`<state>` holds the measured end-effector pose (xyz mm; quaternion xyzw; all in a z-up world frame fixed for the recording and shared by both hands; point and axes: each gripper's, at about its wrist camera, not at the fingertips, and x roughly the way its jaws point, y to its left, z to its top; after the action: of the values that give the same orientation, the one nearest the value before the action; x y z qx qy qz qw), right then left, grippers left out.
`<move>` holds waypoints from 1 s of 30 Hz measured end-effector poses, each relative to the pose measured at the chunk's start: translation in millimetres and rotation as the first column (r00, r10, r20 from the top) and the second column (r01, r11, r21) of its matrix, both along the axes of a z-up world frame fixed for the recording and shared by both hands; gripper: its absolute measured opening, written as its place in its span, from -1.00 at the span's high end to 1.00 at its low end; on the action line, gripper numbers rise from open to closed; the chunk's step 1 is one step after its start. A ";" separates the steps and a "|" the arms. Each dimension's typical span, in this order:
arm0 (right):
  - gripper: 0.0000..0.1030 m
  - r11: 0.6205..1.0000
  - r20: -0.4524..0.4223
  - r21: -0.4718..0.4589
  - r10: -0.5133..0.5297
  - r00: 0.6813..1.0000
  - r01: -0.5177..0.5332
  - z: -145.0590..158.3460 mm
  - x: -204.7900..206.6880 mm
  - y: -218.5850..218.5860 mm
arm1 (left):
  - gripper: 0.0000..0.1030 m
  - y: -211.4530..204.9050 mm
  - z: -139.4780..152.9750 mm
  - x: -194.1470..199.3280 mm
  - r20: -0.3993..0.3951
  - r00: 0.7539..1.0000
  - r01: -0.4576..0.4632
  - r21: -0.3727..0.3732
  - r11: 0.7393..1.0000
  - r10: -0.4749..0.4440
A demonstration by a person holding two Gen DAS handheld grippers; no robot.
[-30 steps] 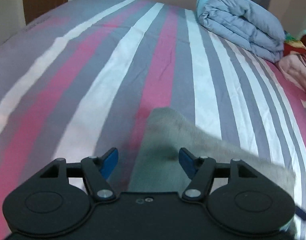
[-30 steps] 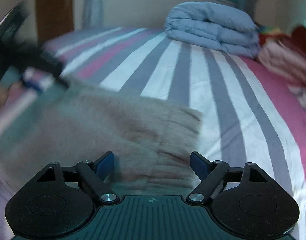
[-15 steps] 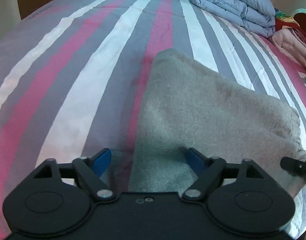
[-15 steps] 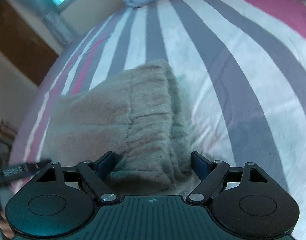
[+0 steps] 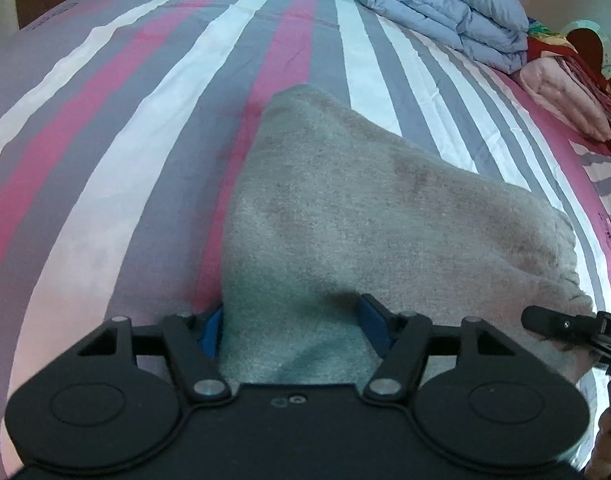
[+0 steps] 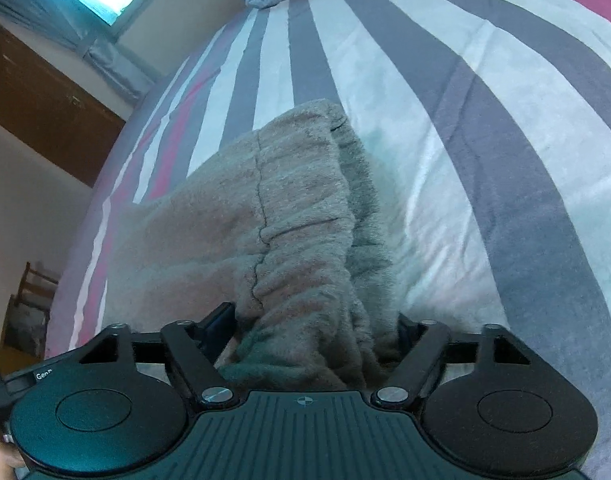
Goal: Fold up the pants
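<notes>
The grey fleece pants (image 5: 365, 200) lie folded on the striped bed sheet (image 5: 145, 120). My left gripper (image 5: 293, 312) has its jaws closing on the near left corner of the pants, and both blue pads touch the cloth. In the right wrist view the pants (image 6: 289, 200) show a gathered, wrinkled band. My right gripper (image 6: 313, 316) has its jaws closing around that bunched edge, which fills the gap between the fingers. The tip of the right gripper (image 5: 565, 324) shows at the pants' right corner in the left wrist view.
A folded blue quilt (image 5: 437, 4) lies at the far end of the bed, with folded pink blankets (image 5: 561, 92) to its right. A brown wooden door (image 6: 37, 100) and a wooden chair (image 6: 25, 312) stand beyond the bed's left side.
Both grippers sank toward the pants, which now lie flat on the bed. The left jaws widened, then narrowed onto the cloth. The right view rolled and its jaws narrowed on the bunched edge.
</notes>
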<state>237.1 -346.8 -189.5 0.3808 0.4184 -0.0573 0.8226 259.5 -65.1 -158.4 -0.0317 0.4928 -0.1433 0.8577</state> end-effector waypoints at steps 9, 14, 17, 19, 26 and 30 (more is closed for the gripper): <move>-0.41 0.987 -0.029 -0.145 0.071 0.997 -0.075 4.3 -2.9 18.3 | -0.50 11.4 -4.4 -12.6 -0.019 1.000 -0.018 0.010 1.000 0.018; -0.45 0.979 -0.057 -0.159 0.122 0.991 -0.130 2.3 -12.7 27.4 | -0.50 18.8 -3.1 -28.8 -0.015 1.000 -0.013 -0.015 1.000 0.013; -0.51 0.997 -0.043 -0.002 0.082 0.996 -0.082 -2.0 -13.4 4.0 | -0.45 30.5 3.1 -8.1 -0.063 0.996 -0.063 -0.061 0.996 0.059; -0.52 0.995 -0.040 0.096 0.009 0.999 -0.005 -4.9 -14.4 -11.7 | -0.62 30.9 4.3 4.0 -0.040 0.997 -0.070 -0.019 0.997 0.069; -0.78 0.989 -0.002 0.151 0.013 1.000 -0.013 -18.1 0.2 -20.1 | -0.59 20.6 -9.3 12.8 -0.044 0.999 -0.004 -0.048 0.999 0.002; -0.35 0.992 -0.018 0.115 0.044 0.999 -0.042 -17.5 7.2 -16.6 | -0.05 12.5 -5.8 10.9 -0.046 0.999 0.018 -0.080 0.997 -0.021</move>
<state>244.3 -363.4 -206.9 0.4176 0.4376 -0.0194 0.7961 270.4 -52.6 -164.2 -0.0646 0.5071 -0.1704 0.8424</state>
